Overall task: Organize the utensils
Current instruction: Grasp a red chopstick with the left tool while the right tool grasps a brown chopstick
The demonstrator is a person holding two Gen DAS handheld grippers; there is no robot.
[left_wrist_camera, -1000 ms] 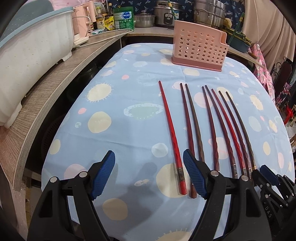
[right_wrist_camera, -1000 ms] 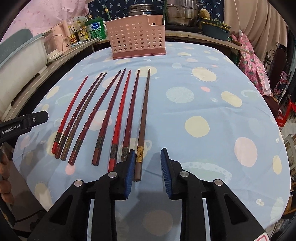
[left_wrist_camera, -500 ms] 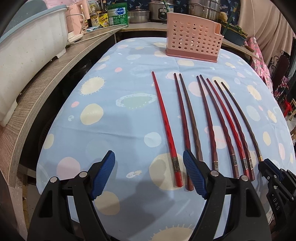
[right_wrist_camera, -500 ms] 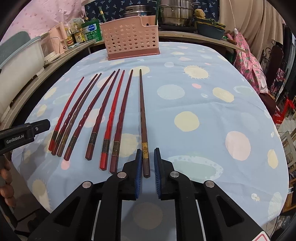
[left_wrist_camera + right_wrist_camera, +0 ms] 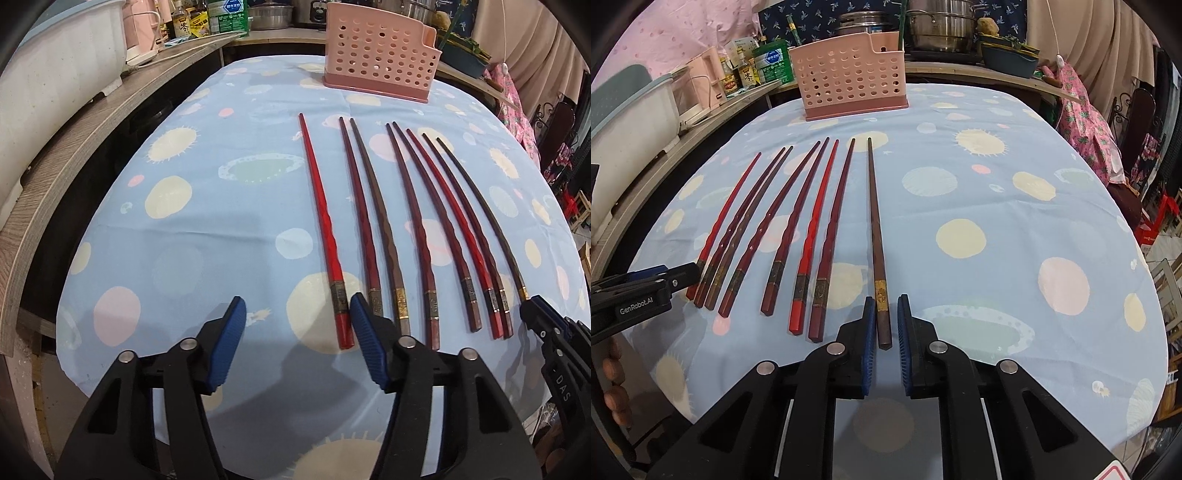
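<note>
Two ribbed blue pads of right gripper [image 5: 886,325] set narrowly either side of dark faceted chopstick [image 5: 875,229], contact unclear. Left gripper [image 5: 295,332] spread wide, nothing held. Seven lacquered chopsticks [image 5: 809,229] laid on dotted tablecloth [image 5: 997,229]. Perforated pink basket [image 5: 849,81] placed beyond.

Eight chopsticks [image 5: 402,236] are laid side by side on the tabletop [image 5: 184,236], thick ends near. The left claw [image 5: 295,325] is held wide open at the near edge, its right finger beside the bright red chopstick [image 5: 325,236]. A pink basket [image 5: 378,61] is seen far behind. The right claw [image 5: 543,317] is glimpsed at the near right.
</note>
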